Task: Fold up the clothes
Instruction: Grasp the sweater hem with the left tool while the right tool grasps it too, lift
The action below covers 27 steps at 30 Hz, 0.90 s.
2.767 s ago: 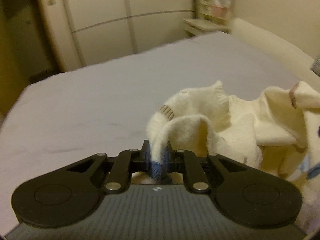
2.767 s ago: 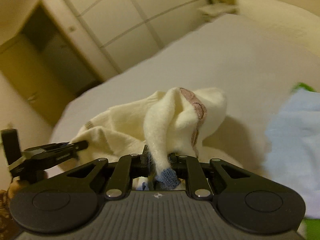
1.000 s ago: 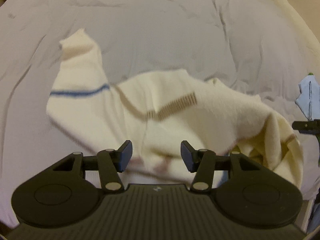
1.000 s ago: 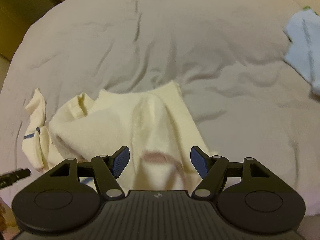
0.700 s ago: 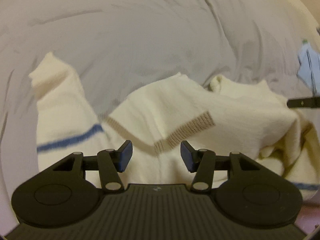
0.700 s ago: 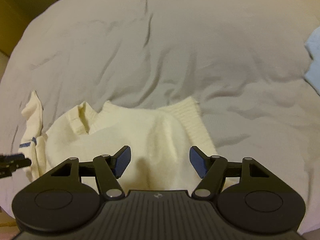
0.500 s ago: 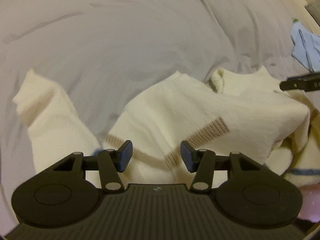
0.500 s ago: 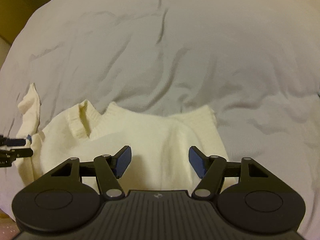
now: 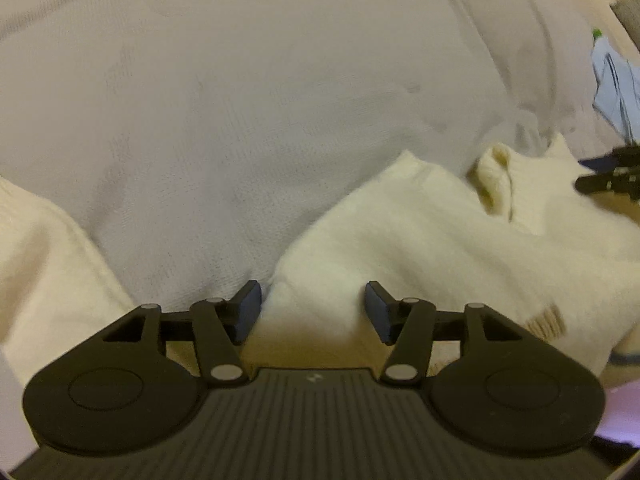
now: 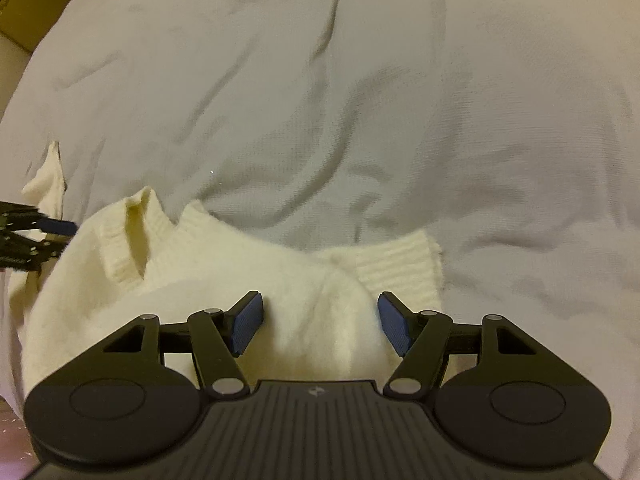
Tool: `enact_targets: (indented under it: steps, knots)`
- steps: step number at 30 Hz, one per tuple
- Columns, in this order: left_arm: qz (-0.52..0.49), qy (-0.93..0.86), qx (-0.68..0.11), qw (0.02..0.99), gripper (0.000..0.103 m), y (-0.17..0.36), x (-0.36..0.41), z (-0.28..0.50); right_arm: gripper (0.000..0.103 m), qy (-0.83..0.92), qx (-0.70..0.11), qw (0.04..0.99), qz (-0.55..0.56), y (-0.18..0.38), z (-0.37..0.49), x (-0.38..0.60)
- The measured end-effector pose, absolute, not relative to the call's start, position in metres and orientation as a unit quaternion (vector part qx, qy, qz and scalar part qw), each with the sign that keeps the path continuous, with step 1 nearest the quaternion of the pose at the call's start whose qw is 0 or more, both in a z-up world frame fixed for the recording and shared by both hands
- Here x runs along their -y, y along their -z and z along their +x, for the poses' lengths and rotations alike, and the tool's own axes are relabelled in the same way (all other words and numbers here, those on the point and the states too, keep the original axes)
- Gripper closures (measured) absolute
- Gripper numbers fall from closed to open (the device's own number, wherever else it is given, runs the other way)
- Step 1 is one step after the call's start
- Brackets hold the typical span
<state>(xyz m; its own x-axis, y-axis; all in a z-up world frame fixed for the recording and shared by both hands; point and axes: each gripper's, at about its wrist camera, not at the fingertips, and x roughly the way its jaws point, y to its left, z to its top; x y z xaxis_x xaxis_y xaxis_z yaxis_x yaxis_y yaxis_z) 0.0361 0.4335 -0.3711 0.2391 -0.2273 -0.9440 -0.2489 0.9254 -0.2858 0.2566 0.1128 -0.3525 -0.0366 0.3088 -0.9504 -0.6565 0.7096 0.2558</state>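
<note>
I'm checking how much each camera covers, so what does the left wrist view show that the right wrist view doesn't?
Only the left wrist view shows the light blue garment at the far right edge and a tan knit band on the cream sweater. Only the right wrist view shows the ribbed cuff lying flat on the grey bedsheet. Both show the sweater's collar, the wrinkled sheet, and an open gripper low over the knit: the left gripper and the right gripper.

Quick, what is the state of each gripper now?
Left gripper: open, holding nothing, over the cream sweater.
Right gripper: open, holding nothing.
</note>
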Motion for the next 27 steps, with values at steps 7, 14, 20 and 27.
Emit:
enact_targets:
  steps: [7, 14, 20, 27]
  knots:
    - [-0.165, 0.016, -0.607, 0.777, 0.078, 0.376, -0.414, 0.034, 0.042, -0.382, -0.639, 0.654, -0.135, 0.367, 0.253, -0.118]
    - [-0.164, -0.007, -0.595, 0.787, 0.056, 0.382, -0.418, 0.026, 0.036, -0.374, -0.642, 0.655, -0.137, 0.365, 0.258, -0.109]
    - [-0.117, -0.007, -0.582, 0.805, 0.085, 0.371, -0.397, 0.020, 0.068, -0.366, -0.667, 0.643, -0.086, 0.373, 0.253, -0.103]
    - [-0.097, -0.083, -0.483, 0.866, 0.088, 0.279, -0.400, -0.030, 0.078, -0.334, -0.523, 0.773, -0.132, 0.276, 0.188, -0.093]
